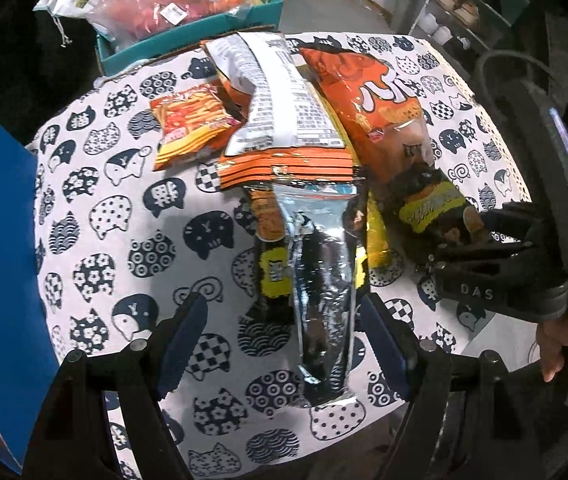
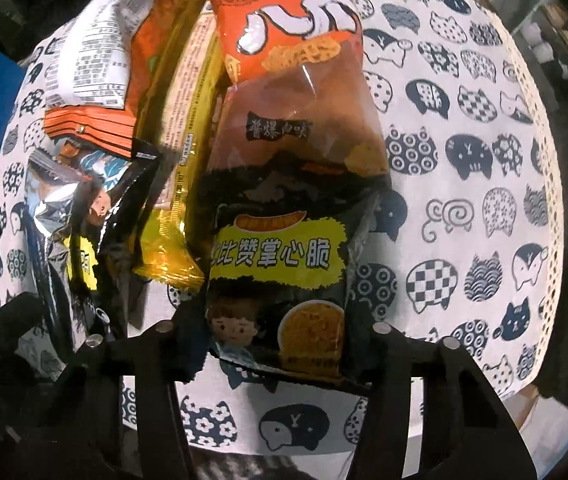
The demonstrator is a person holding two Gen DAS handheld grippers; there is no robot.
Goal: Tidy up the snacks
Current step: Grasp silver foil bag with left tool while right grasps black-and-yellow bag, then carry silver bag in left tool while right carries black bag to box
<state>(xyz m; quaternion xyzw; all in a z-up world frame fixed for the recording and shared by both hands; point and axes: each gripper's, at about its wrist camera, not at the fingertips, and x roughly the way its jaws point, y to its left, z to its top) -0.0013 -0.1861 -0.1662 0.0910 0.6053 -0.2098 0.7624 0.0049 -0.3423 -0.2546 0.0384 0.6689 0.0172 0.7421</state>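
A pile of snack packs lies on the cat-print tablecloth (image 1: pixel 124 216). My left gripper (image 1: pixel 284 344) is open, its fingers on either side of a silver-and-black pack (image 1: pixel 323 300) without touching it. My right gripper (image 2: pixel 280 344) is open around the lower end of a black-and-yellow pack (image 2: pixel 284 256), which also shows in the left wrist view (image 1: pixel 431 204). Behind it lie an orange pack (image 2: pixel 284 28), a yellow pack (image 2: pixel 180 208), a white-backed orange pack (image 1: pixel 280 100) and a small red-orange pack (image 1: pixel 192 120).
A teal box (image 1: pixel 188 28) with bagged items stands beyond the table's far edge. A blue board (image 1: pixel 0 280) is at the left. Shelves (image 1: pixel 471 4) are at the back right. The right part of the cloth (image 2: pixel 463 160) holds no packs.
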